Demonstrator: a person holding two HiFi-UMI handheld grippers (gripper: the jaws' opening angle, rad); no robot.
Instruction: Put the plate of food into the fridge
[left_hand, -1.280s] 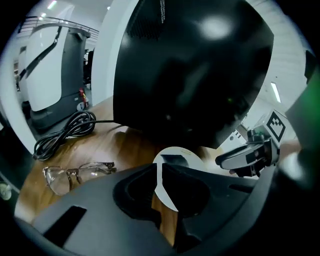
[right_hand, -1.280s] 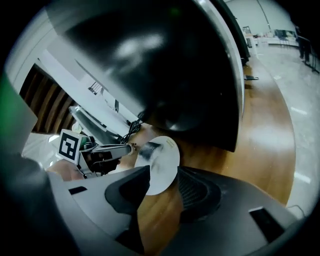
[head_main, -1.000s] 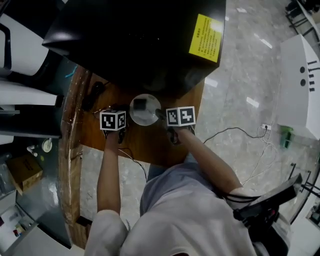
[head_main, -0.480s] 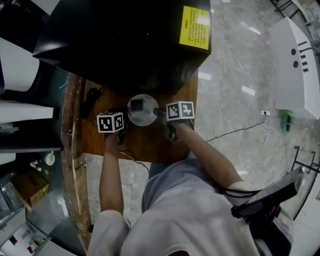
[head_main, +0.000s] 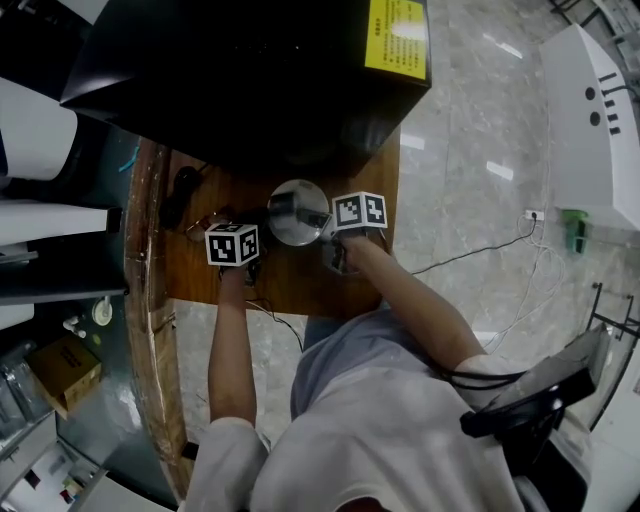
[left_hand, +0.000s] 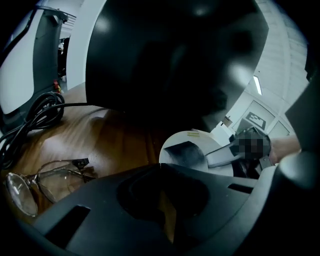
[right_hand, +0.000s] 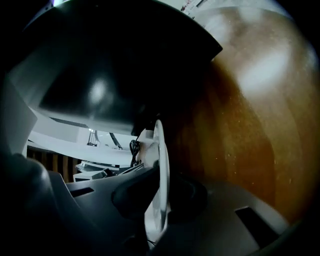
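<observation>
A white plate (head_main: 298, 212) with a dark piece of food (left_hand: 182, 152) lies on the wooden table (head_main: 300, 280), just in front of the black fridge (head_main: 250, 80). My right gripper (head_main: 324, 228) is at the plate's right edge. Its jaws are closing, and in the right gripper view the plate's rim (right_hand: 161, 165) stands edge-on between them, touching both. My left gripper (left_hand: 161, 170) is shut and empty, a little short of the plate's (left_hand: 197, 145) left side. In the head view its marker cube (head_main: 232, 244) sits left of the plate.
A pair of glasses (left_hand: 40, 177) lies on the table to the left of my left gripper, with black cables (left_hand: 30, 115) behind it. The fridge carries a yellow label (head_main: 397, 35). The table's edge (head_main: 395, 250) is close to my right gripper, with grey floor beyond.
The right gripper has moved in against the plate's right rim and its jaws have come together on it. The left gripper has hardly moved. The head camera has shifted a little.
</observation>
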